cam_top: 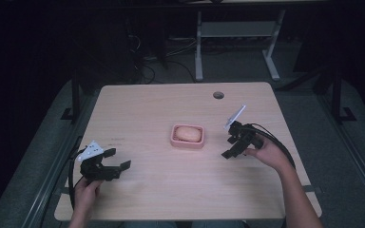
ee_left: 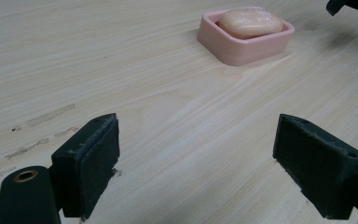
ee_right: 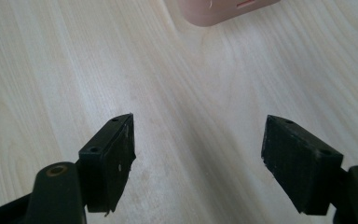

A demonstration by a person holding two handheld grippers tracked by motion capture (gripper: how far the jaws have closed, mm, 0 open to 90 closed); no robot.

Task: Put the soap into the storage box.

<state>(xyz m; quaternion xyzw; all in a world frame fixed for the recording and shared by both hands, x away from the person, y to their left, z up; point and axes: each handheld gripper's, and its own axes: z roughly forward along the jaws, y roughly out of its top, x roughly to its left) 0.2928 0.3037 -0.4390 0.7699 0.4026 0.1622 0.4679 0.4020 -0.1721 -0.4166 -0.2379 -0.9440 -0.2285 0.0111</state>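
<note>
- While both grippers rest low over the wooden counter (cam_top: 152,190), a pink soap dish (cam_top: 187,136) sits between them, ahead of each, holding a pale peach bar of soap (cam_top: 188,133).
- Left gripper (cam_top: 110,166): released, jaws spread wide with nothing between them; the dish lies well ahead and to its right.
- Right gripper (cam_top: 231,146): also released, jaws wide and empty; the dish is near, just ahead of its tips, and its near wall (ee_right: 223,11) shows at the top of the right gripper view.
- Judged step: the approach, with no contact yet on dish or soap.
- Next move likely calls for the nearer right gripper to advance, straddle the soap or the dish rim, then clench gently, since soap may slip.
</note>
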